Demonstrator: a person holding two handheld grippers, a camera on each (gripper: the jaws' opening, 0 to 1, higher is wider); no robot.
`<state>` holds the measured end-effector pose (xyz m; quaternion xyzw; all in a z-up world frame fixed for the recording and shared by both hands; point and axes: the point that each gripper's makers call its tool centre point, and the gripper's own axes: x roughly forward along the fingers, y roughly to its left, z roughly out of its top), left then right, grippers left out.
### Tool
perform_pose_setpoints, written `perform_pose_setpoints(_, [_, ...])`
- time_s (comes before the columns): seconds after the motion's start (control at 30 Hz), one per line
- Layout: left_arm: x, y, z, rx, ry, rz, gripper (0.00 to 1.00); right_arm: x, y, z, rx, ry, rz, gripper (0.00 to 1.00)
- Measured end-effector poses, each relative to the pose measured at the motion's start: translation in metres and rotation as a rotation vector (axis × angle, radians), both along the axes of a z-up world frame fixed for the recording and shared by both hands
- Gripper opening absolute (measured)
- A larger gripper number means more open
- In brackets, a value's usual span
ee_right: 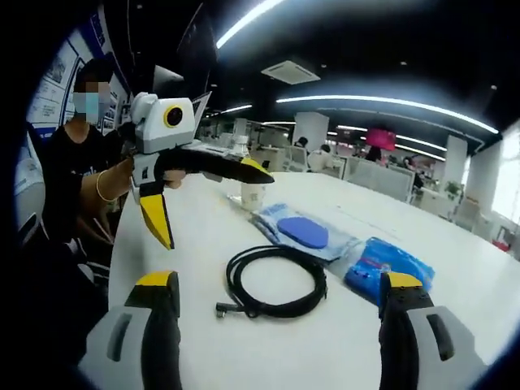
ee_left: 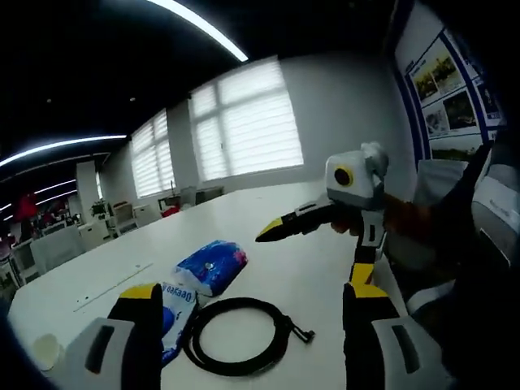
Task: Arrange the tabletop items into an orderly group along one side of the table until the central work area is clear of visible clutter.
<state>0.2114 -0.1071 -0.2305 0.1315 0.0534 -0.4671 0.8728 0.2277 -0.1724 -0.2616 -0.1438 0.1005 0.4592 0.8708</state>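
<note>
Cable (ee_right: 276,283), black, coiled in a loose ring flat on the white tabletop (ee_right: 325,357), one plug end pointing toward the near edge; seen again in the left gripper view (ee_left: 237,335). Just beside the coil, two soft packets: blue patterned pouch (ee_right: 388,265) and clear bag with blue pad (ee_right: 302,232), lying side by side, edges apparently touching. Same pouch (ee_left: 210,266) and printed bag (ee_left: 175,313) in the left gripper view, bag partly hidden behind the left finger. Paper cup (ee_right: 253,195) upright beyond the bag, near the far side. All items loosely clustered mid-table, none yet lined up along an edge; tidying judged barely begun.

Left gripper (ee_right: 203,199) held above the tabletop, fingers spread, empty. Right gripper (ee_left: 313,244) likewise raised, fingers parted, holding nothing. Both poised facing the coil, probably to approach it from opposite sides.

Person seated (ee_right: 77,175) at the tabletop end, office beyond.
</note>
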Motion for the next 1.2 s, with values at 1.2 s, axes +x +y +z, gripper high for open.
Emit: perform_pose_setpoints(1.2, [0.024,0.036,-0.071,0.067,0.106,0.106,0.74,0.017,0.016,-0.047,0.018,0.054,-0.086,0.89])
